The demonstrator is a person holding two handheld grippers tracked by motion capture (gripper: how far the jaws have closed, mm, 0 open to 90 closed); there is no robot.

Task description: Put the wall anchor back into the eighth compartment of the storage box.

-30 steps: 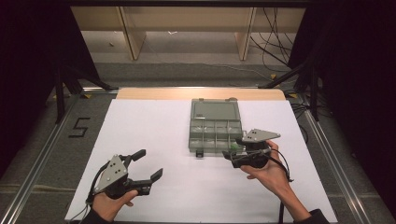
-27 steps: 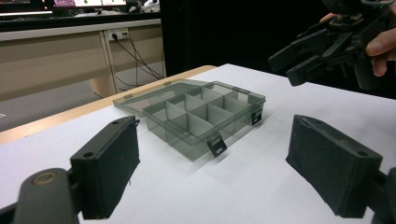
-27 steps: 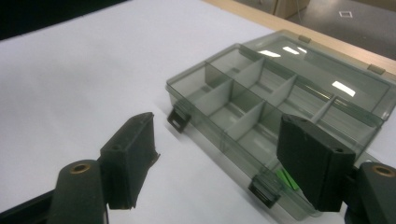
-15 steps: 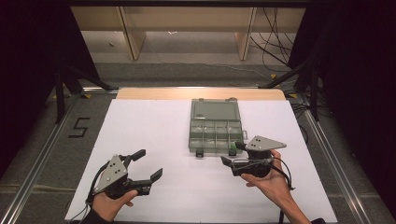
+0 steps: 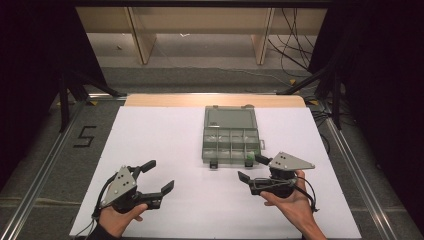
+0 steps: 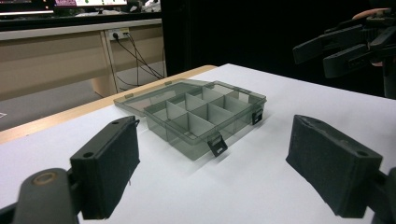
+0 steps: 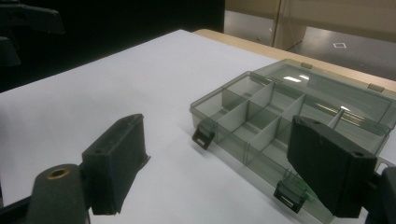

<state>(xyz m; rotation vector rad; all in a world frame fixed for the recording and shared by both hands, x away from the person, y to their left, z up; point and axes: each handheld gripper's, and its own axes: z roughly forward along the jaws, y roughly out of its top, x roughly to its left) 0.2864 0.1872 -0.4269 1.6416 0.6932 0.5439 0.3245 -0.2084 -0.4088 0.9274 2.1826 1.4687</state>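
An open box (image 5: 231, 139) with clear compartments lies mid-worktop (image 5: 165, 145), its lid folded flat on the far side. The right gripper (image 5: 251, 170) sits just near and right of the box's front corner; its fingers (image 7: 119, 163) have just been opening and stand wide apart with nothing between them. The left gripper (image 5: 159, 176) hovers near-left, well apart from the box, fingers (image 6: 109, 163) spread wide, empty.
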